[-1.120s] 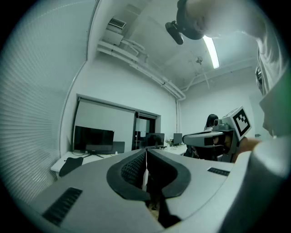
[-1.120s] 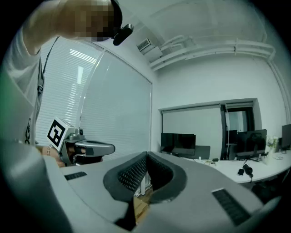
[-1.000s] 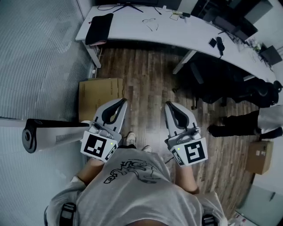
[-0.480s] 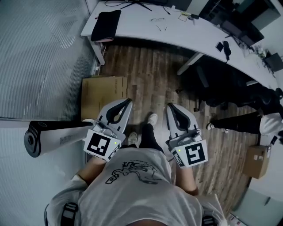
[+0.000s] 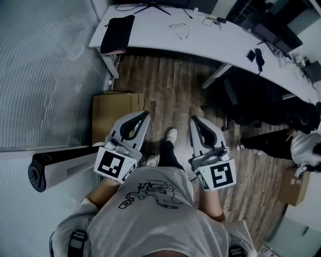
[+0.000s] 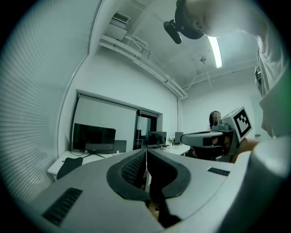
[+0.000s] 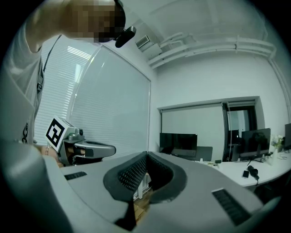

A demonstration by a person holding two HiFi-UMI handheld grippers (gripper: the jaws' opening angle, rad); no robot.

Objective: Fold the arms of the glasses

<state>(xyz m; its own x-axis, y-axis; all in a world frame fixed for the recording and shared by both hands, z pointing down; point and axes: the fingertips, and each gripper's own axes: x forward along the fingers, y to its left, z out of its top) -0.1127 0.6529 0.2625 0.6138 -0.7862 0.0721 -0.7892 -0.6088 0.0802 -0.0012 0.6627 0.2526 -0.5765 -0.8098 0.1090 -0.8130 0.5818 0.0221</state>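
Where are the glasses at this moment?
In the head view, the glasses lie open on the white desk near the top edge, to the right of the black pouch and just below the monitor stand.

Everything's rendered in a cool bluish-grey cast, and it's pretty dim overall. In the head view the white desk (image 5: 150,27) is slightly blown out, and the glasses (image 5: 179,30) on it are resolved only as thin, faint lines. Straight edges there are bent hard toward the borders. Both gripper views are boxed in by black fisheye corners. In the left gripper view, a ceiling strip light (image 6: 214,50) is clipped to pure white. Brighter bands are seen on the blinds (image 7: 68,77). The near bodies of the left gripper (image 6: 146,154) and right gripper (image 7: 146,157) are left soft, with shadow pooled behind their tips.
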